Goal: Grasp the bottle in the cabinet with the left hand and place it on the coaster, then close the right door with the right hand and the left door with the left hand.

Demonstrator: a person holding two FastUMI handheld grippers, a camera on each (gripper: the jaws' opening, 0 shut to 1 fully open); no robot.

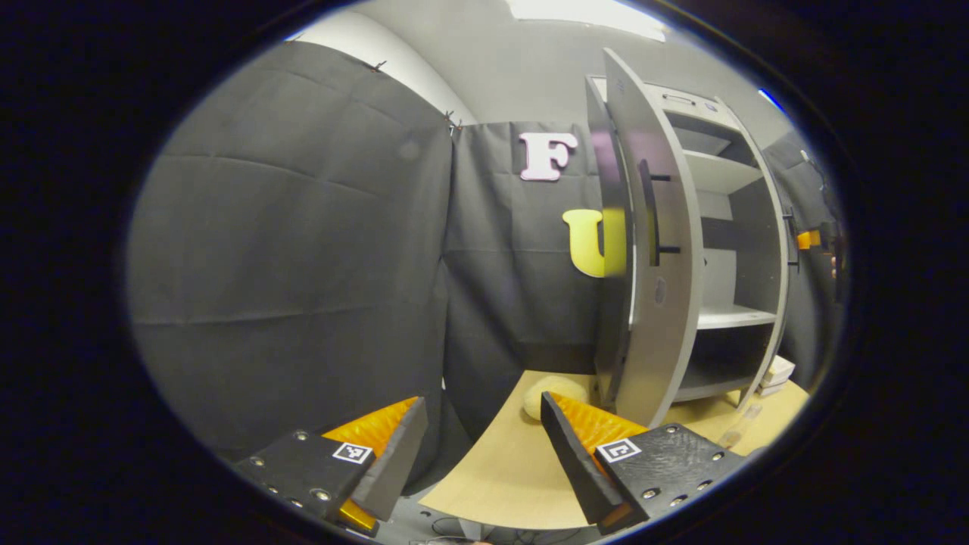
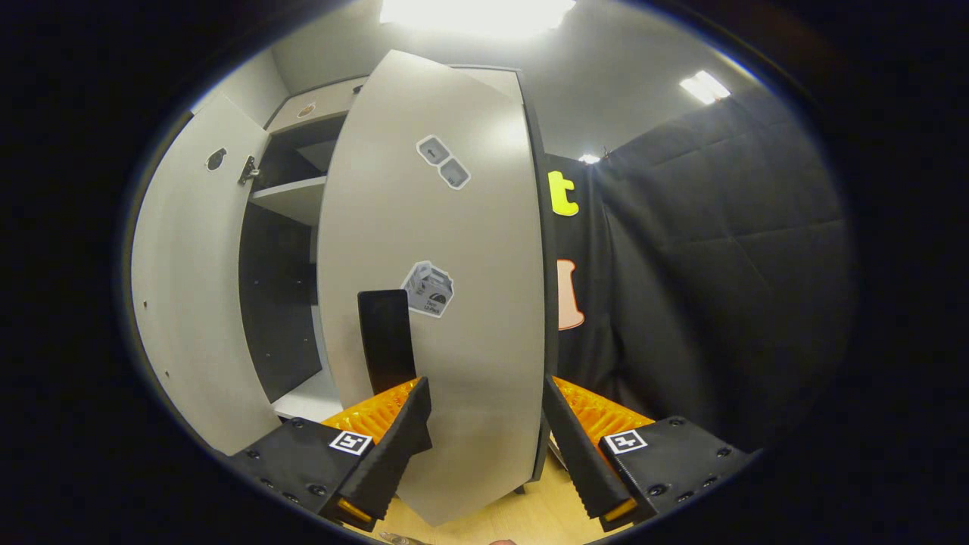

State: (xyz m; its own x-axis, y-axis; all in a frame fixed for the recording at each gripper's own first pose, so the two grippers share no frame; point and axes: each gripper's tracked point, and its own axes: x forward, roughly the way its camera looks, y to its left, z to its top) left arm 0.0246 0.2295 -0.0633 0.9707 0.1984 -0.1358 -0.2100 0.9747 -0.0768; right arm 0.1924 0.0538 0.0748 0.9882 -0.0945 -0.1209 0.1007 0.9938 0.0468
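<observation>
Two views, read in turn.
left gripper view – left gripper point(image 1: 481, 439): fingers spread, nothing held, hovering over the near left of the table point(image 1: 522, 469).
left gripper view – left door point(image 1: 658, 250): swung out towards the camera, edge-on, handle point(image 1: 649, 212) on its face.
left gripper view – cabinet point(image 1: 730, 250): shelves in sight seen bare; bottle and coaster cannot be made out with certainty.
right gripper view – right gripper point(image 2: 484, 431): fingers spread, right door point(image 2: 454, 303) standing between them, contact not confirmed.
right gripper view – step judged: right door closing; a flat push well away from the hinge is advised.
right gripper view – cabinet interior point(image 2: 280, 303): dark, nothing discernible inside.
</observation>
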